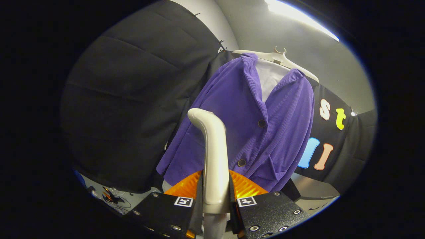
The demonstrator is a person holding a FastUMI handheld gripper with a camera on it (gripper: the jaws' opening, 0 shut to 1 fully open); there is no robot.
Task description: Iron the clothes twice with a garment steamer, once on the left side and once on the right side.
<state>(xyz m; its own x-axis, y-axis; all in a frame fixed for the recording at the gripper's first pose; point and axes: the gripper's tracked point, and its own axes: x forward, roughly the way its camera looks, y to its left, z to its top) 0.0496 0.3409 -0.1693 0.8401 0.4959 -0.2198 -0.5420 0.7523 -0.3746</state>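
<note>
The steamer's handle (215, 159) covers part of the purple jacket (245, 122) in the middle of the frame, and its lower end runs out past the bottom edge between the tongs (215, 207). The tongs hide most of the orange part (244, 187) behind them. Small objects (111, 196) at lower left are too small to identify.

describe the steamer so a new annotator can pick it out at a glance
Start at the purple corduroy jacket on the pale hanger. In front of it rises the garment steamer, its handle clamped between the gripper fingers. It alone is a smooth cream curved handle, with orange ribbed plastic behind its base.
</note>
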